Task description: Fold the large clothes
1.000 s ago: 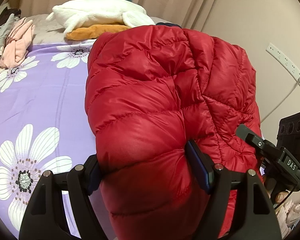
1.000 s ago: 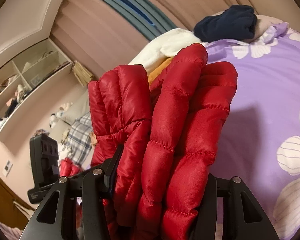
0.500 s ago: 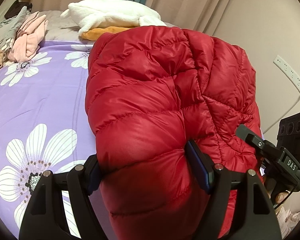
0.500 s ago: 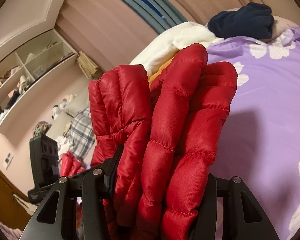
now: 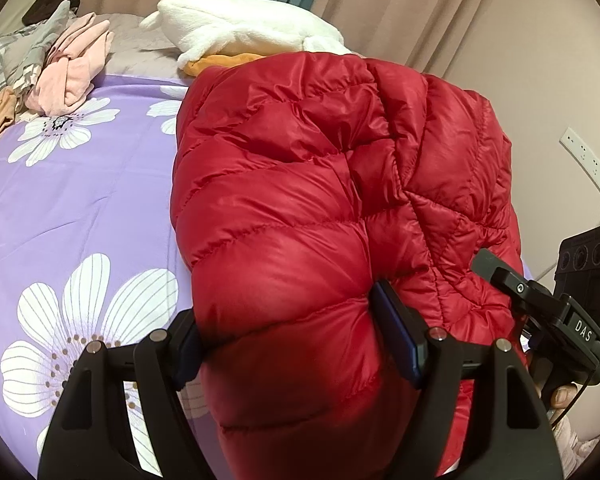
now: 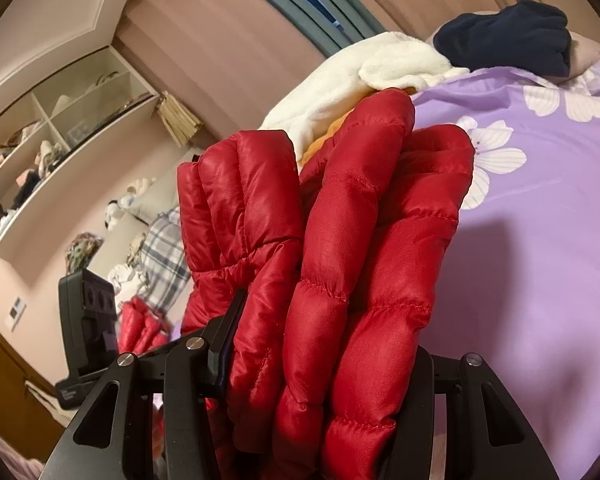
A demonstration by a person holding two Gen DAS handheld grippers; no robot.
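Red puffer jacket bunched and lifted above purple flowered bedspread, gripped at both ends. Left gripper clamped wide around a thick padded fold, pads pressing into the fabric on both sides. Right gripper closed on several stacked quilted layers, jacket standing up between its fingers. Behind, white plush blanket over something orange, pink clothes at left, navy garment by the pillow. Shelves on far wall.
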